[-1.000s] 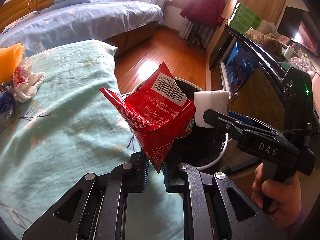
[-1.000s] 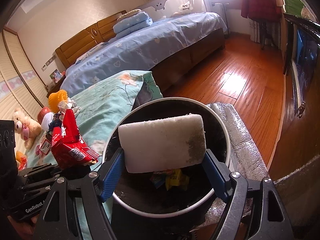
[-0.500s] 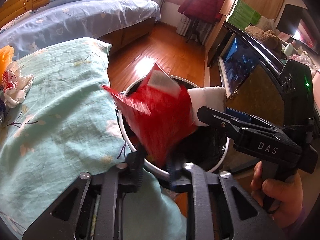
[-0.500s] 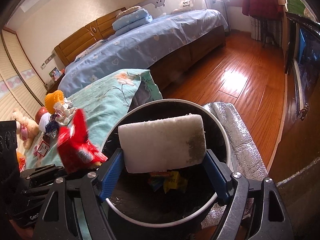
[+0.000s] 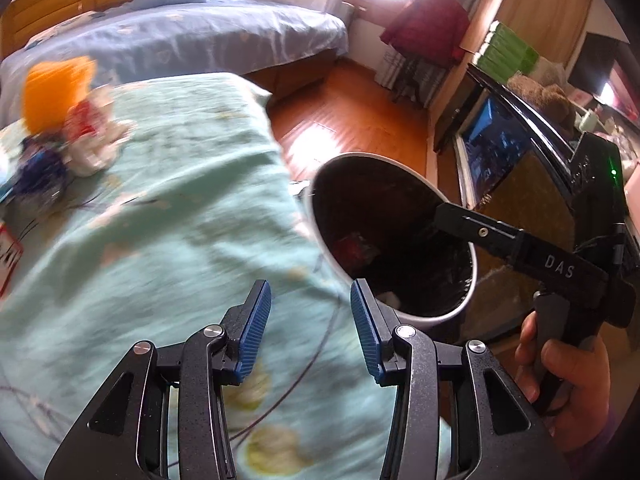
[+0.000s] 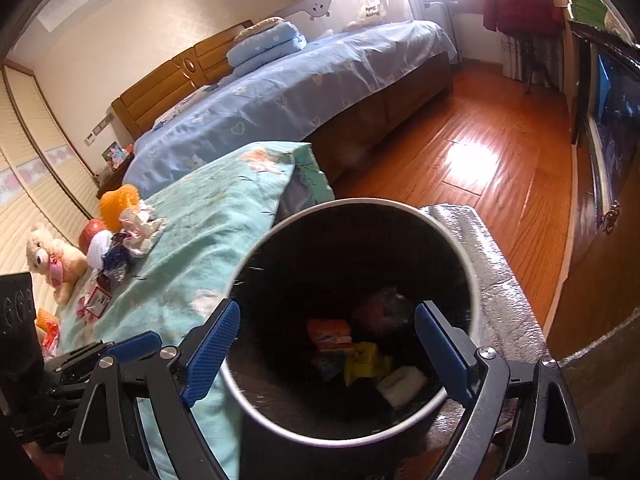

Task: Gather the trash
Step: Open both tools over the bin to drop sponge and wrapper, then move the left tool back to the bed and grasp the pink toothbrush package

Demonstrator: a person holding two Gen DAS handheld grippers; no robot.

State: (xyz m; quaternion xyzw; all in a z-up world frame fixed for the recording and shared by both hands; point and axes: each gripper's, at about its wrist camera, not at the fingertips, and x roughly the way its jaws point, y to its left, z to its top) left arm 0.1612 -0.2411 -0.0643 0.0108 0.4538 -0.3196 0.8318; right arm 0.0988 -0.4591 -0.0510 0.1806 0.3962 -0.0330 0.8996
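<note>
A round bin (image 6: 448,236) with a white rim and black liner stands beside the teal-covered bed (image 6: 208,248). Inside it lie a white foam block (image 6: 402,384), a red wrapper (image 6: 380,308) and orange and yellow packets (image 6: 328,330). My right gripper (image 6: 326,350) hangs over the bin's near rim, its jaws opening with nothing between them. My left gripper (image 5: 310,326) is over the teal cover just left of the bin (image 5: 320,236), its jaws opening and empty. The red wrapper (image 5: 354,246) shows dimly in the bin. More trash (image 5: 96,146) lies crumpled on the cover at far left.
An orange mesh item (image 6: 118,204), a teddy bear (image 6: 52,256) and small wrappers (image 6: 96,300) sit on the teal bed. A blue bed (image 6: 300,92) lies behind. A silver foil mat (image 6: 488,264) lies right of the bin, with a dark cabinet (image 5: 516,168) and wood floor (image 6: 480,152) nearby.
The left gripper let go of the red wrapper, which fell into the bin, and swung left over the cover. The right gripper released the white foam block into the bin.
</note>
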